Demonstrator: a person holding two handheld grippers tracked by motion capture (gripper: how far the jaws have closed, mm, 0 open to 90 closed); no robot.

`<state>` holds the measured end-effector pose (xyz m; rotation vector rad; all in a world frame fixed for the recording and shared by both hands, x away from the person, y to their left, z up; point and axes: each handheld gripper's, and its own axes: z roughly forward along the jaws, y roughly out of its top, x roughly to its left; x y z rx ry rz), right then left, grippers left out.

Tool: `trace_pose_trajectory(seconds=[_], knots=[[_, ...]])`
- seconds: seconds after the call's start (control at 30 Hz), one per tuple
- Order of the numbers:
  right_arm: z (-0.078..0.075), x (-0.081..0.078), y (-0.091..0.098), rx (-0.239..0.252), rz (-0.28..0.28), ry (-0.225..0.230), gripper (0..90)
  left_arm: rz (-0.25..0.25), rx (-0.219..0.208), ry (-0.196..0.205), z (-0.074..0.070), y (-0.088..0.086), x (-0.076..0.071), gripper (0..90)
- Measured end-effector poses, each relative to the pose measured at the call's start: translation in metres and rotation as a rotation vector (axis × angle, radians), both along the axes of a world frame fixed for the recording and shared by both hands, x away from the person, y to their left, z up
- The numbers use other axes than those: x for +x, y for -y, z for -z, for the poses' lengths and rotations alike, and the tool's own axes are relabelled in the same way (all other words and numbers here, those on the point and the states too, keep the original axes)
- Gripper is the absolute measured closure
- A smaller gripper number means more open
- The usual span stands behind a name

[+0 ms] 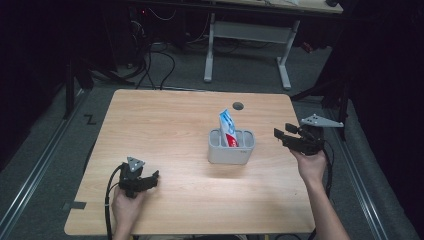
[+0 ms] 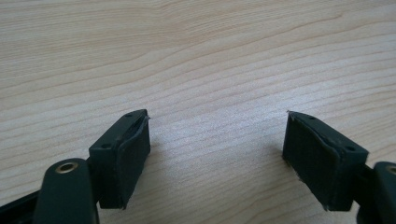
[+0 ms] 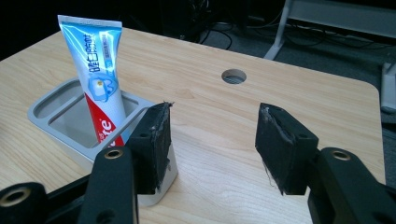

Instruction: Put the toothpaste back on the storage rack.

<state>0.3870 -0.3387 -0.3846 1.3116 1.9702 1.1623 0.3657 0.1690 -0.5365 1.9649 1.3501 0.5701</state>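
Note:
A blue, white and red toothpaste tube [image 1: 227, 128] [image 3: 99, 79] stands upright in a grey holder [image 1: 230, 153] [image 3: 44, 112] with several compartments, near the middle of the wooden table. My right gripper [image 1: 278, 134] [image 3: 212, 140] hovers just right of the holder, its jaws apart with nothing between them. My left gripper [image 1: 152, 176] [image 2: 217, 154] rests low over the table at the front left, its jaws wide apart over bare wood.
A round cable hole [image 1: 238, 105] [image 3: 234, 75] sits in the table behind the holder. The table's right edge [image 1: 300, 165] runs close beside my right hand. A white desk frame [image 1: 247, 47] and cables stand on the floor beyond the table.

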Motion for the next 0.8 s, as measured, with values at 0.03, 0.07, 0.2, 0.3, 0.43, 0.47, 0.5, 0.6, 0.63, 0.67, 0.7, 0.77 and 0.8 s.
trace_pose_trajectory(seconds=[0.03, 0.07, 0.2, 0.3, 0.43, 0.47, 0.5, 0.6, 0.63, 0.67, 0.7, 0.77, 0.8], knots=[[0.000, -0.001, 0.001, 0.001, 0.001, -0.001, 45.5, 0.000, 0.000, 0.000, 0.000, 0.000, 0.000, 23.6], [0.001, -0.001, 0.001, 0.003, 0.002, 0.000, 45.4, -0.001, 0.000, 0.001, 0.000, 0.000, 0.000, 23.6], [0.005, -0.003, 0.002, 0.000, 0.004, -0.007, 45.4, 0.000, 0.000, 0.000, 0.000, 0.000, 0.000, 23.6], [0.008, -0.006, 0.004, 0.002, 0.010, -0.012, 45.4, -0.001, 0.000, 0.001, 0.000, 0.000, 0.000, 23.6], [0.011, -0.009, 0.007, 0.005, 0.015, -0.016, 45.4, -0.001, 0.002, 0.001, 0.000, 0.000, 0.000, 23.6], [0.012, -0.010, 0.007, 0.009, 0.019, -0.022, 45.3, -0.001, 0.002, 0.001, 0.000, 0.000, 0.000, 23.6], [0.013, -0.010, 0.008, 0.009, 0.018, -0.022, 45.2, -0.001, 0.002, 0.001, 0.000, 0.000, 0.000, 23.6], [0.014, -0.012, 0.008, 0.016, 0.021, -0.021, 45.3, -0.001, 0.000, 0.001, 0.000, 0.000, 0.000, 23.6], [0.015, -0.012, 0.008, 0.017, 0.021, -0.021, 45.3, 0.000, 0.000, 0.000, 0.000, 0.000, 0.000, 23.6], [0.016, -0.013, 0.008, 0.019, 0.022, -0.022, 45.3, 0.000, -0.001, 0.000, 0.000, 0.000, 0.000, 23.5], [0.017, -0.013, 0.009, 0.022, 0.022, -0.023, 45.3, 0.000, -0.001, -0.001, 0.000, 0.000, 0.000, 23.5], [0.020, -0.014, 0.009, 0.029, 0.025, -0.028, 45.4, 0.000, -0.002, -0.001, 0.000, 0.000, 0.000, 23.5], [0.022, -0.015, 0.010, 0.030, 0.025, -0.032, 45.3, 0.000, -0.002, -0.001, 0.000, 0.000, 0.000, 23.6]])
